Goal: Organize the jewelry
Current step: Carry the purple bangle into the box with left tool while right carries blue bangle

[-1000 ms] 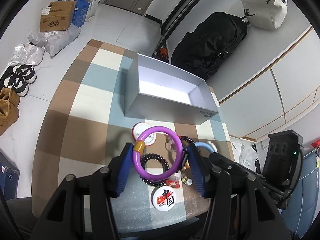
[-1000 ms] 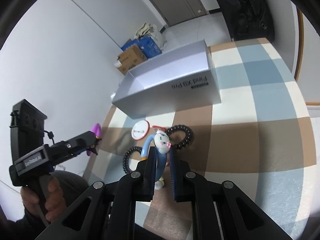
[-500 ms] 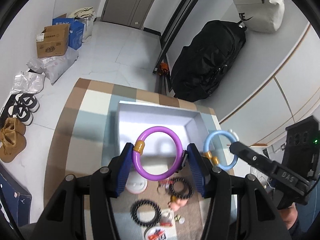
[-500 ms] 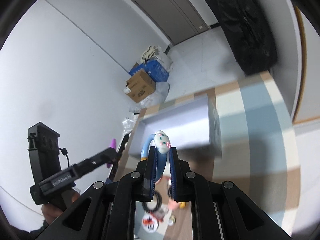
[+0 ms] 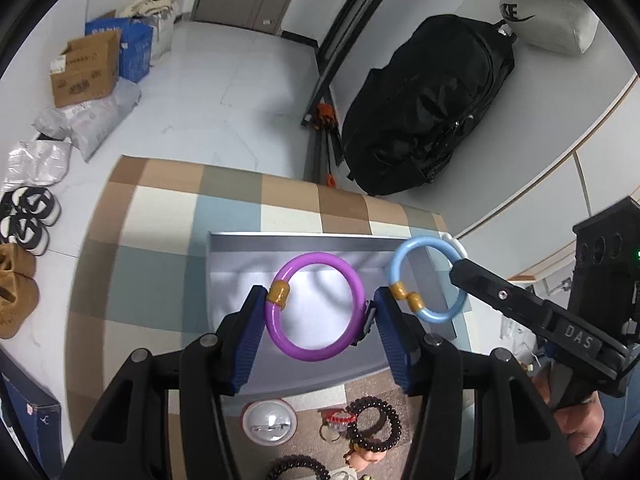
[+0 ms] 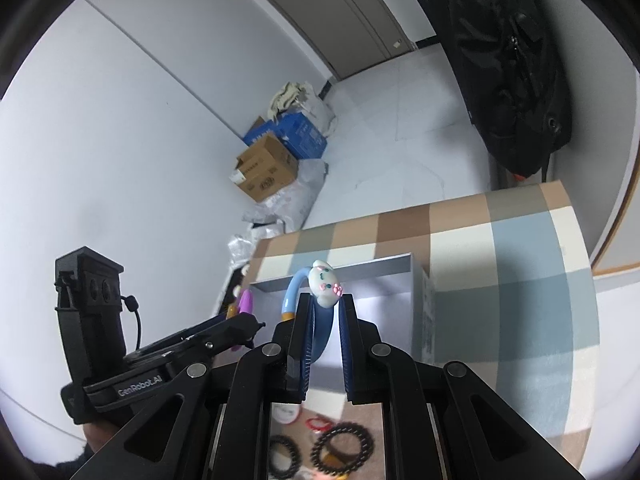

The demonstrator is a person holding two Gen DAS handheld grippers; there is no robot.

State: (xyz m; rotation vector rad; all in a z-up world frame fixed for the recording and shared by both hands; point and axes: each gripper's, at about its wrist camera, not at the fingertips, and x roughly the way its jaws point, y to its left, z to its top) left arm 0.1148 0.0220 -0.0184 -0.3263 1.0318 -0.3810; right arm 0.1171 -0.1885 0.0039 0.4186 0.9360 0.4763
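**A:** Left wrist view first — the left gripper (image 5: 320, 316) has its jaws set partway, pads pressing the two sides of the purple bangle (image 5: 315, 306), which hangs flat-on to the camera over the open grey box (image 5: 304, 240). The box sits toward the far right corner of the checked tabletop (image 5: 160, 248).

**B:** And in from the right edge of that same view?

**A:** The right gripper (image 5: 460, 266), holding the blue bangle (image 5: 428, 278) over the box's right end. The two bangles are near each other but apart. Loose on the tabletop's near edge, on this side of the box: a round white badge (image 5: 270, 422), a dark bead bracelet (image 5: 374, 424) and a black coil hair tie (image 5: 298, 468).

**B:** Right wrist view?

**A:** The right gripper (image 6: 322, 328) has its jaws drawn narrow, nipping the blue bangle (image 6: 320, 332) edge-on, its little white cartoon charm (image 6: 326, 283) standing above the fingertips. The grey box (image 6: 340, 272) lies straight beyond. At left the left gripper (image 6: 250, 330) shows only from the side, a sliver of purple bangle (image 6: 245, 302) at its tip.

**B:** So which step is this?

**A:** I'd call it the carry — both bangles held above the box, neither set down. Next, I judge, each wants lowering inside the walls before the jaws let go, kept apart so the rings don't knock. Several pieces remain outside, so it's early going.
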